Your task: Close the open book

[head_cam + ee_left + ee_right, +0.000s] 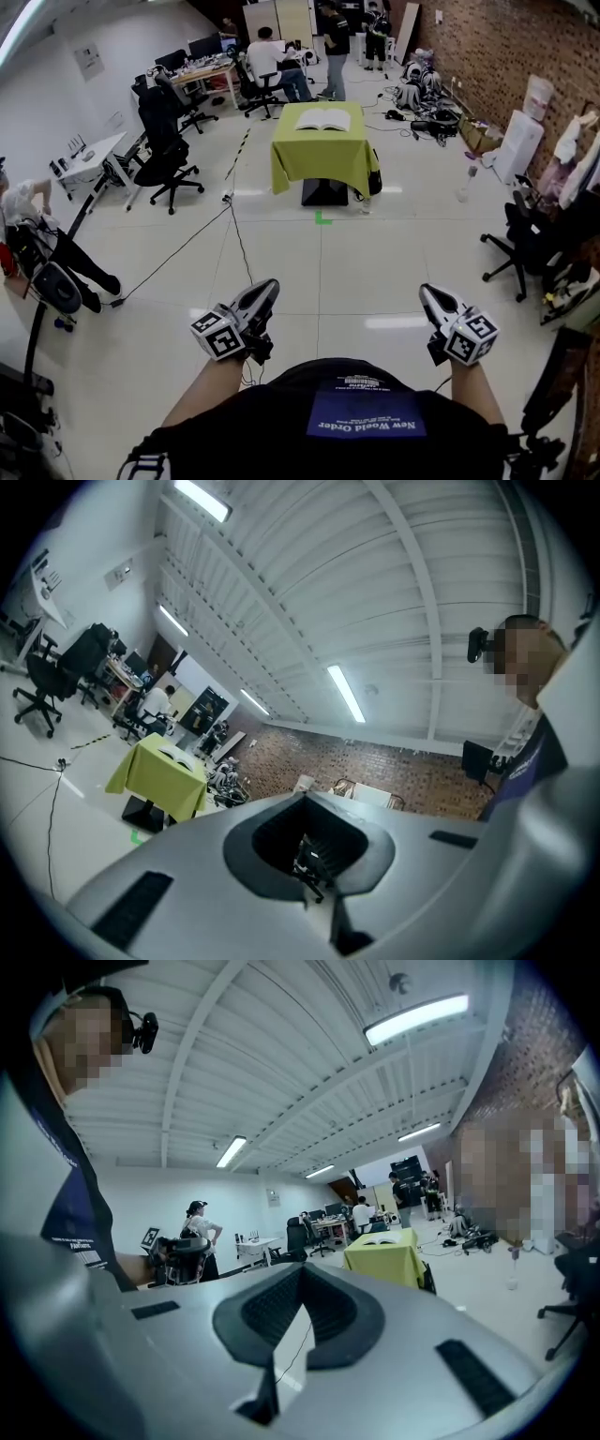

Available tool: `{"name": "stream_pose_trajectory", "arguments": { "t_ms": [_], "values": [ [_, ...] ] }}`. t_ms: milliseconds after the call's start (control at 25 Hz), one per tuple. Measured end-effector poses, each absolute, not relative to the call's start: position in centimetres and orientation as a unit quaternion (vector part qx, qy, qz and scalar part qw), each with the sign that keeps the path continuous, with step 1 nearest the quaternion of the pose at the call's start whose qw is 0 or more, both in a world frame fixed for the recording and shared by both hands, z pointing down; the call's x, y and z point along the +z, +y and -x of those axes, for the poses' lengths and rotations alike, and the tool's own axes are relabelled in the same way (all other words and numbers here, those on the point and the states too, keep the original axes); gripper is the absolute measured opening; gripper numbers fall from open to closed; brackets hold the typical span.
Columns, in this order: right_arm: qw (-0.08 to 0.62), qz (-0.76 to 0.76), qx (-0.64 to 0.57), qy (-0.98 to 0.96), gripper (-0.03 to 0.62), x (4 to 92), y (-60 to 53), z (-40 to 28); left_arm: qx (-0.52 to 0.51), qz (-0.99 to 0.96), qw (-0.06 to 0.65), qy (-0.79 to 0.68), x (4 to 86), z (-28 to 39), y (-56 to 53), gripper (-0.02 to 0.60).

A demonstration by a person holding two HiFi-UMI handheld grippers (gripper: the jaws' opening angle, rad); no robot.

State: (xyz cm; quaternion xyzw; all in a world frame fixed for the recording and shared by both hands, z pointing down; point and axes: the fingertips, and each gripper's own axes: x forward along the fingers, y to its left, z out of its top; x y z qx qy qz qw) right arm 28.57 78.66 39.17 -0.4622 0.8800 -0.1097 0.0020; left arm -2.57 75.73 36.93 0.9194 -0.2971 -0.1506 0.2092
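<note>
Two closed, empty: left hand-held gripper point(265, 292), right hand-held gripper point(433, 298) | open book point(323, 119) is seen far off on green desk point(319, 164) | judged light, floppy-paged; cover's outer edge is to be lifted.

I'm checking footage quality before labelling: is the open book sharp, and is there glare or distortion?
Head view: book small but sharp on the green table; lamp glare streaks the floor. Left gripper view: heavy fisheye, dark corners, book tiny. Right gripper view: same fisheye, ceiling lamp blown out.
</note>
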Motion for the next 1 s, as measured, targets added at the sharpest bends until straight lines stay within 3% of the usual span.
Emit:
{"name": "stream_pose_trajectory", "arguments": {
  "t_ms": [440,1000],
  "values": [
    [-0.002,0.448,-0.130,0.885,-0.017,40.3,74.1,-25.6,-0.140,-0.921,0.218,-0.292,37.9,4.1,72.1,-0.008],
    [0.016,0.455,-0.110,0.883,-0.015,35.9,58.3,-8.9,-0.149,-0.929,0.199,-0.272,37.0,20.7,57.3,-0.008]
  ]
}}
